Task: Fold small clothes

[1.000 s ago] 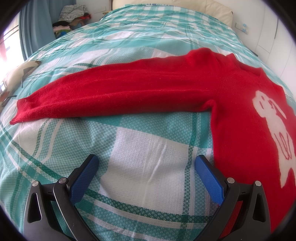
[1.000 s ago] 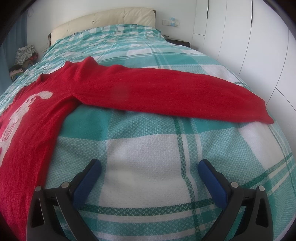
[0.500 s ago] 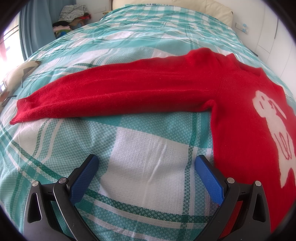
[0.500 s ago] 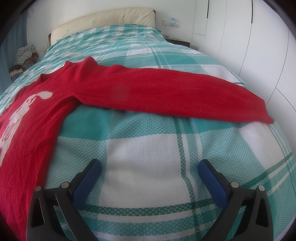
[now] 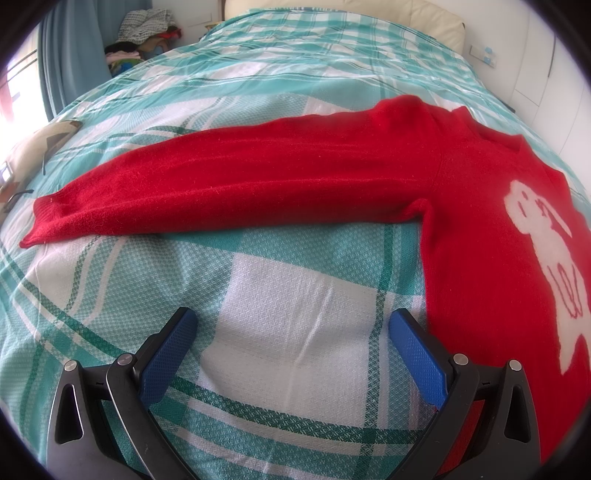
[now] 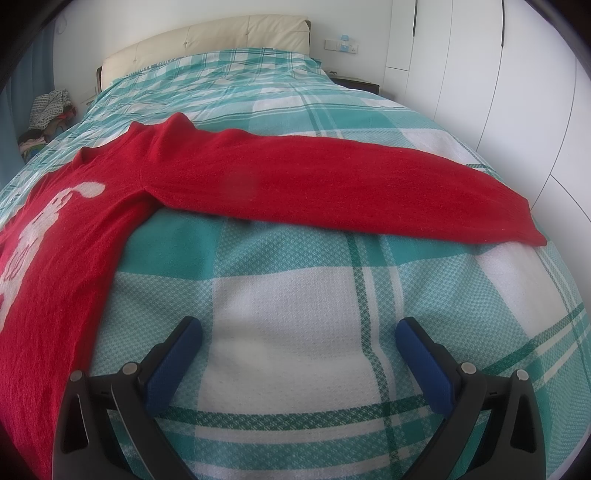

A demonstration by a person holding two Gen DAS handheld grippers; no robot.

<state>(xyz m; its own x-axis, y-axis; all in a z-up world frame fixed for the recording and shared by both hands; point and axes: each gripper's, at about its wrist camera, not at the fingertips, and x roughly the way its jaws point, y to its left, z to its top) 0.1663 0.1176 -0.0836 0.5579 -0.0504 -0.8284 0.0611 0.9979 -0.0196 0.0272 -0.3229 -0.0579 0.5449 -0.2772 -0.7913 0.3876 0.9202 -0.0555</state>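
Observation:
A red sweater (image 5: 480, 229) with a white animal figure lies flat on the bed, both sleeves spread out sideways. Its left sleeve (image 5: 229, 192) stretches across the left wrist view. Its right sleeve (image 6: 332, 184) stretches across the right wrist view, with the sweater body (image 6: 55, 258) at the left. My left gripper (image 5: 293, 325) is open and empty above the bedspread, its right finger close to the sweater's side edge. My right gripper (image 6: 299, 332) is open and empty over bare bedspread, below the right sleeve.
The bed has a teal and white plaid bedspread (image 6: 295, 295) and a cream headboard (image 6: 207, 40). A pile of clothes (image 5: 144, 33) sits beside the bed at the far left. White wardrobe doors (image 6: 498, 92) stand along the right. A beige object (image 5: 33, 147) lies at the bed's left edge.

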